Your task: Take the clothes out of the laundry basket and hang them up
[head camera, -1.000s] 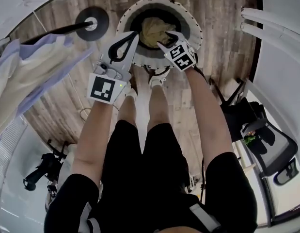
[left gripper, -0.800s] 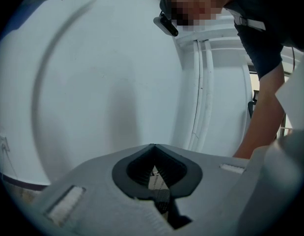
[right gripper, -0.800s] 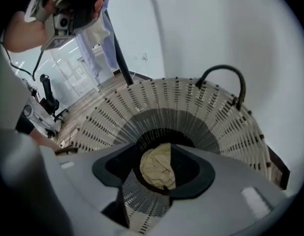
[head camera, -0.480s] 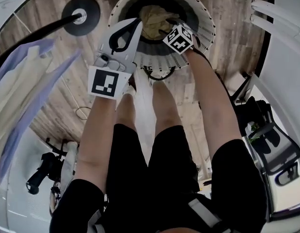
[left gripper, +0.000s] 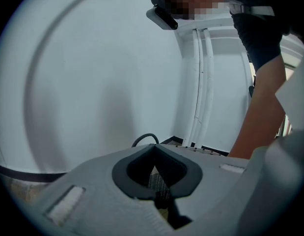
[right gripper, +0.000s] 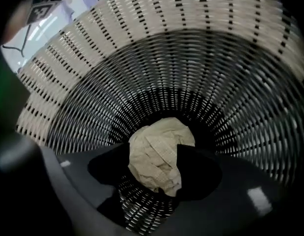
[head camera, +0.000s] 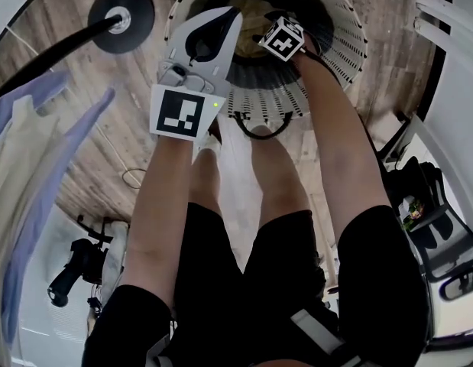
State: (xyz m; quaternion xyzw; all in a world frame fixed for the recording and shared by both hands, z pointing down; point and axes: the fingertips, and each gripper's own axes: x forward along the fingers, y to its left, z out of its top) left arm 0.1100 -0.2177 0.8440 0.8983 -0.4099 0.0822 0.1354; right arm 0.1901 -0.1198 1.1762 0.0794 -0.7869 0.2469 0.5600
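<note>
crumpled beige garment (right gripper: 159, 154) lies at the bottom of the laundry basket (right gripper: 201, 58), straight ahead of the right gripper (right gripper: 155, 149) and below its tips. seen along that gripper, the garment fills the gap between the two jaws. the jaws stand about half apart, one on each side of the cloth. they have just been opening. the pads do not press on the garment, so nothing is held. the basket's slatted white wall rings the right gripper all round, dark open mesh further down.

right gripper is tipped steeply down inside the basket mouth, its marker cube (head camera: 282, 38) just above the rim on the person's side.

left gripper (left gripper: 154, 150) sits just to the left of the right one, over the near rim of the basket, pointing nearly level. its jaw tips meet, nothing pinched between them; only a bit of basket mesh shows through the loop behind the tips. ahead of it a plain white wall (left gripper: 93, 82).

further out to the left of the left gripper: black round stand base (head camera: 121, 10) with a pole on the wood floor (head camera: 106, 121), and pale blue and cream clothes hanging (head camera: 34, 159). right of the right gripper, well apart, an office chair (head camera: 442, 243). person stands bent over the basket in black shorts (head camera: 244, 281).
</note>
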